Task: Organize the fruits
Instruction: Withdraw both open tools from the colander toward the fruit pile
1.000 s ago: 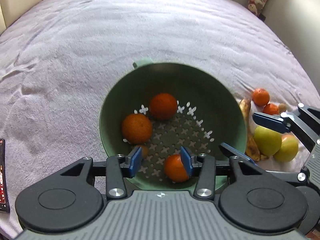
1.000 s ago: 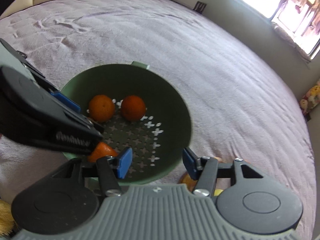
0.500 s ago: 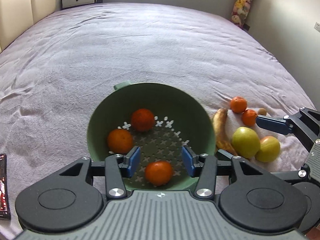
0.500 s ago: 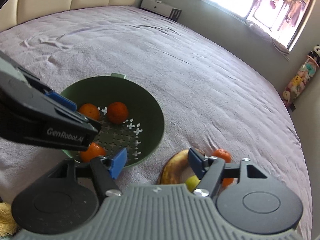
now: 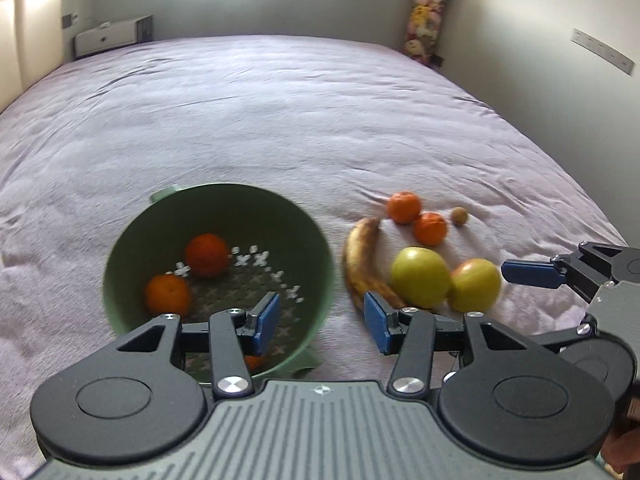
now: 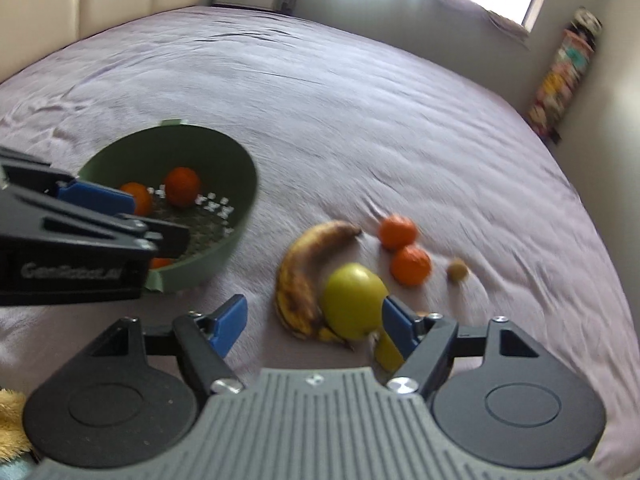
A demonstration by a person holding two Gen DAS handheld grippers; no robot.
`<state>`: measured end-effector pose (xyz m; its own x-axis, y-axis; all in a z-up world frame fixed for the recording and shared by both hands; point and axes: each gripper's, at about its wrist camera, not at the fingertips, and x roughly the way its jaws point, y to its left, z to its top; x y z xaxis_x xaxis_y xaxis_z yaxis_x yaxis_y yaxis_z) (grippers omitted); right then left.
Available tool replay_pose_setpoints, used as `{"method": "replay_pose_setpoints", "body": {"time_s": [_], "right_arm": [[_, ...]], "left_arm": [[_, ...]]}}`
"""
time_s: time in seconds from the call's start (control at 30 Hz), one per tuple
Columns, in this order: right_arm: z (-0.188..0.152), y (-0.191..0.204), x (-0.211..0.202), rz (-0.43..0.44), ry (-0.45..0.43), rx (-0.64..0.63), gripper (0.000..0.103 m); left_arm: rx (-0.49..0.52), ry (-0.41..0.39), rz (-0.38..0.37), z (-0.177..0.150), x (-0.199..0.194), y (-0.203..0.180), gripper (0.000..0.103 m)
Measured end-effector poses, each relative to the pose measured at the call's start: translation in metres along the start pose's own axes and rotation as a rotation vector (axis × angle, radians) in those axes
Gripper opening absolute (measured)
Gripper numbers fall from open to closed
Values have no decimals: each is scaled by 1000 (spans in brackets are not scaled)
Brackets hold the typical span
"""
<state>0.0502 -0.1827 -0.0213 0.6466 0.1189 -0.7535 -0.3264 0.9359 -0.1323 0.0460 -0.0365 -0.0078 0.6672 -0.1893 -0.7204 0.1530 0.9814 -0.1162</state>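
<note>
Where mauve bedspread (image 5: 280,112) wrinkles: perforated round green colander (image 5: 132,248), dimpled oranges (image 5: 206,254).

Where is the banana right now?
In both wrist views the banana lies on the purple bedspread, just right of the green colander, with the green apple against its other side.

Third orange in the green perforated plastic colander (image 5: 218,258) mostly hidden behind the left tongs' (image 5: 319,322) arm, yellow-red apple (image 6: 387,354) nearly all covered by the right tongs' (image 6: 316,322) finger, motion blur softening fruit outlines, small round brown fruit (image 5: 459,215) too small to identify
</note>
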Motion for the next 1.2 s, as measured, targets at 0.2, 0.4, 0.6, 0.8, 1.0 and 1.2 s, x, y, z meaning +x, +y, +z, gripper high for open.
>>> {"method": "replay_pose_setpoints", "body": {"time_s": [0.2, 0.4, 0.6, 0.8, 1.0, 1.2], "right_arm": [[-20, -32, 2, -11, 56, 182, 77], [-34, -57, 14, -18, 101, 336, 81], [-45, -71, 26, -28, 143, 401, 81], [-53, -87, 38, -2, 168, 510, 81], [-56, -100, 41, -26, 153, 581, 81], [-57, -105, 54, -37, 151, 599, 75]], "left_arm": [[57, -16, -48, -7, 6, -18, 58], [69, -14, -102, -14, 17, -31, 58], [51, 7, -125, -18, 32, -38, 58], [32, 6, -134, -21, 43, -43, 58], [41, -9, -135, -23, 57, -52, 58], [52, -24, -131, -27, 67, -57, 58]]}}
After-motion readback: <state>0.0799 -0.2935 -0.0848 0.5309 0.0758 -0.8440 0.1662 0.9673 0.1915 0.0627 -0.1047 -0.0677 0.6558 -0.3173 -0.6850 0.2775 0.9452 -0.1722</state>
